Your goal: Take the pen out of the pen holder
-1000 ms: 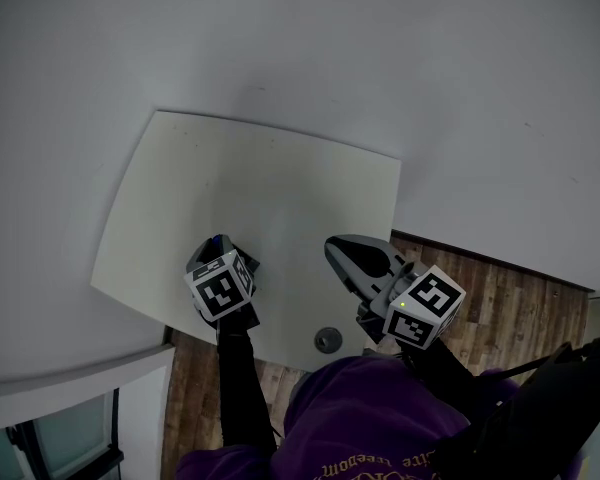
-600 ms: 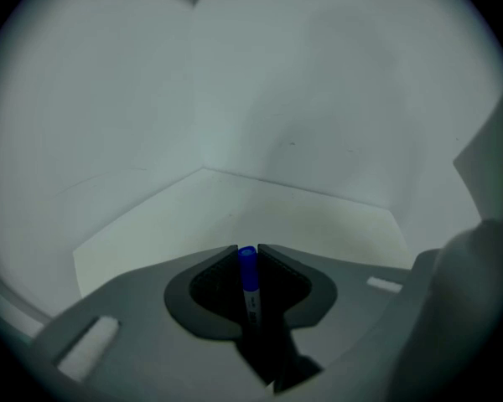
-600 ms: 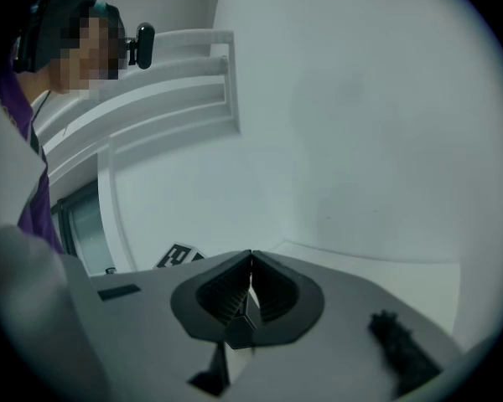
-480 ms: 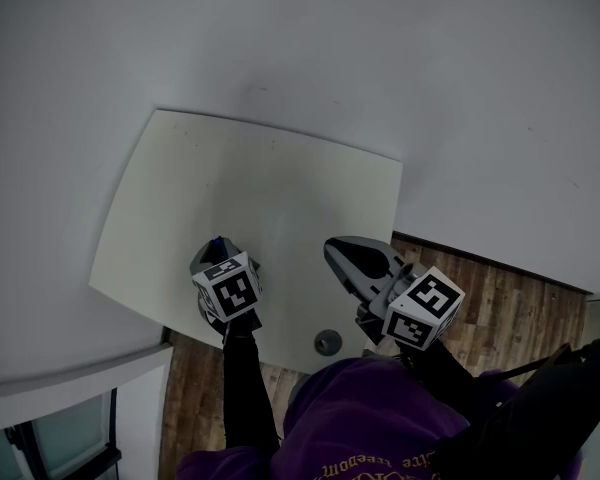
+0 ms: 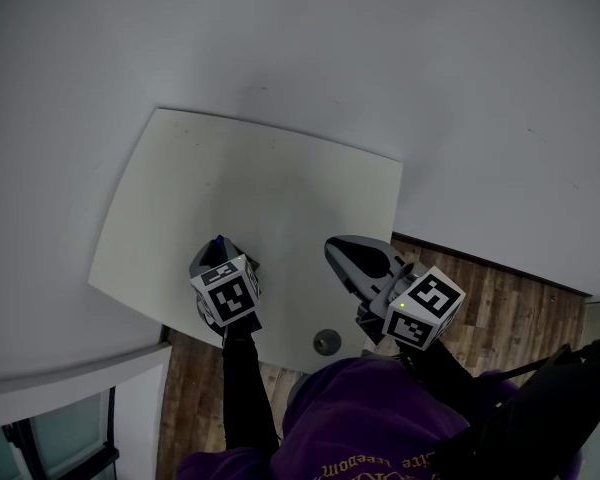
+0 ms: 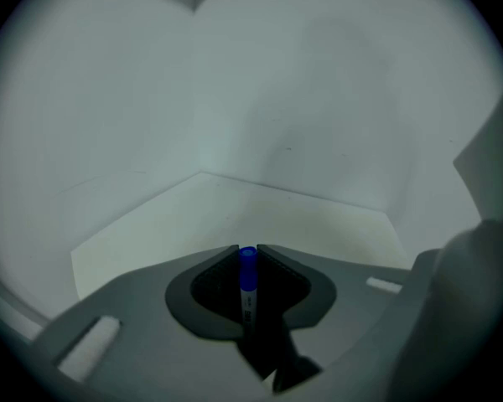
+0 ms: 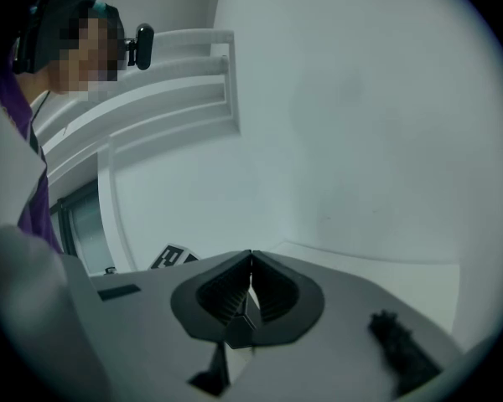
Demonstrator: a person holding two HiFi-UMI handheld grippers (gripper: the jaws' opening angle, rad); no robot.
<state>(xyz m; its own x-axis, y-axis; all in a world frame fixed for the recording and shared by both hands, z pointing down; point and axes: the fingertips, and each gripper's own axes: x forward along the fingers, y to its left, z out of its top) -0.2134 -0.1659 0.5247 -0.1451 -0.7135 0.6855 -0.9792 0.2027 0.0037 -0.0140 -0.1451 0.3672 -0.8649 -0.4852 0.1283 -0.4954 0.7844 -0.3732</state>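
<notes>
A pen [image 6: 248, 279] with a blue cap stands upright between the tips of my left gripper [image 6: 247, 249]. Its jaws have just been closing, and their pads now press on the pen's white barrel below the cap. In the head view the left gripper [image 5: 218, 250] points down at the near left part of the white table [image 5: 250, 188], and the pen's blue cap [image 5: 218, 239] peeks out above its marker cube. The gripper covers the pen holder. My right gripper [image 5: 332, 248] hovers level over the table's near right part, its tips [image 7: 251, 256] together with nothing between them.
A small round grey fitting [image 5: 327, 341] sits in the table near its front edge, between the two grippers. White walls meet behind the table. Wooden floor [image 5: 510, 308] shows to the right, and a white door frame [image 7: 151, 99] stands at the left of the right gripper view.
The left gripper's jaws have drawn in a little around the pen. Neither hand has shifted.
</notes>
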